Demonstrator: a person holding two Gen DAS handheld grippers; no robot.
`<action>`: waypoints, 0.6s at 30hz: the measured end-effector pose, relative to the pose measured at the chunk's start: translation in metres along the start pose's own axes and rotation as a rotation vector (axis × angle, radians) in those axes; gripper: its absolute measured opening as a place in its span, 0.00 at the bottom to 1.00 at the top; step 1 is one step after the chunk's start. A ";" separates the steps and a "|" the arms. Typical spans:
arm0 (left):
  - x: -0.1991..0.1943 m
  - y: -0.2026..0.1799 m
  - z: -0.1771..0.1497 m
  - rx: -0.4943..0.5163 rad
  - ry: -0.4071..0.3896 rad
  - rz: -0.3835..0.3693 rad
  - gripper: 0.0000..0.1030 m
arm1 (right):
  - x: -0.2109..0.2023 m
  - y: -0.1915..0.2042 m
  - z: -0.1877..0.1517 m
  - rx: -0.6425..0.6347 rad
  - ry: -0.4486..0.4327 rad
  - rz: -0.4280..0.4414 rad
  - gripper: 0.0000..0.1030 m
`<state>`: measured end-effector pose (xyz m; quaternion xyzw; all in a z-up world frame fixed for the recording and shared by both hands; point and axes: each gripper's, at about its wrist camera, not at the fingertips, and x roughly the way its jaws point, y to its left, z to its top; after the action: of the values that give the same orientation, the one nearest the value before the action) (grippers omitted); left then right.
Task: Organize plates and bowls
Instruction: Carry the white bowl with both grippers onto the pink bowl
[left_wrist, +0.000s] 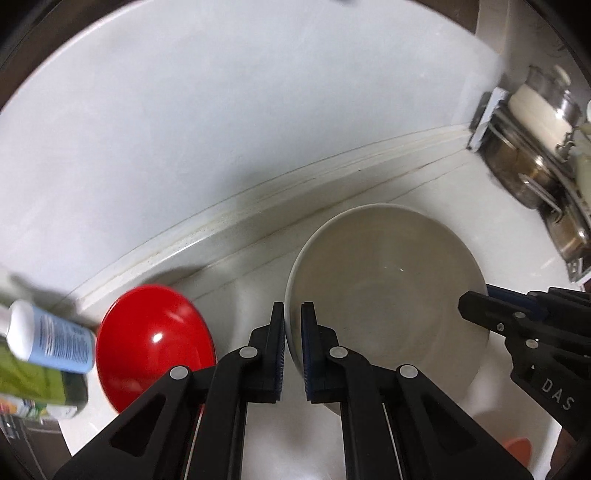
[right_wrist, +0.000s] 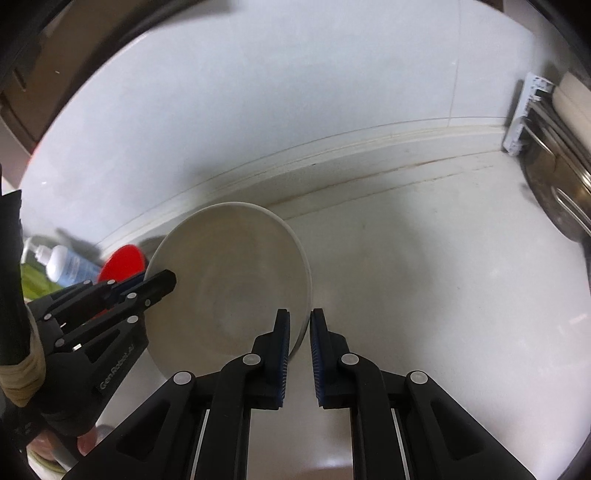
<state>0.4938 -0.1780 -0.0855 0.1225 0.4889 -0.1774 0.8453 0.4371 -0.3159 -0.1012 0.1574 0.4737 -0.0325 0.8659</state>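
Bowl (left_wrist: 388, 291) rim pinched on opposite sides by left claw (left_wrist: 293, 325) and right claw (right_wrist: 300, 332), both nearly closed, apparently sharing its weight; red plate (left_wrist: 155, 343) just left.

The left gripper (left_wrist: 293, 314) has its two fingers drawn near together, with only a narrow slot between the blue pads (left_wrist: 307, 343). The right gripper (right_wrist: 299, 325) is set the same way, its fingers nearly parallel with a slim gap between them. Each gripper's tips point in toward the other from opposite sides. A fingertip (right_wrist: 86, 445) shows beneath the left gripper's body.
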 end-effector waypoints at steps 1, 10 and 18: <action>-0.005 -0.003 -0.002 -0.007 -0.006 -0.006 0.10 | -0.007 0.001 -0.003 -0.003 -0.005 -0.001 0.12; -0.061 -0.022 -0.029 -0.040 -0.062 -0.044 0.10 | -0.070 0.002 -0.042 -0.020 -0.057 0.002 0.12; -0.096 -0.051 -0.061 -0.052 -0.090 -0.070 0.10 | -0.104 -0.004 -0.082 -0.012 -0.078 0.005 0.12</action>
<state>0.3804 -0.1835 -0.0340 0.0752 0.4590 -0.1993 0.8625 0.3128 -0.3047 -0.0573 0.1520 0.4393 -0.0334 0.8847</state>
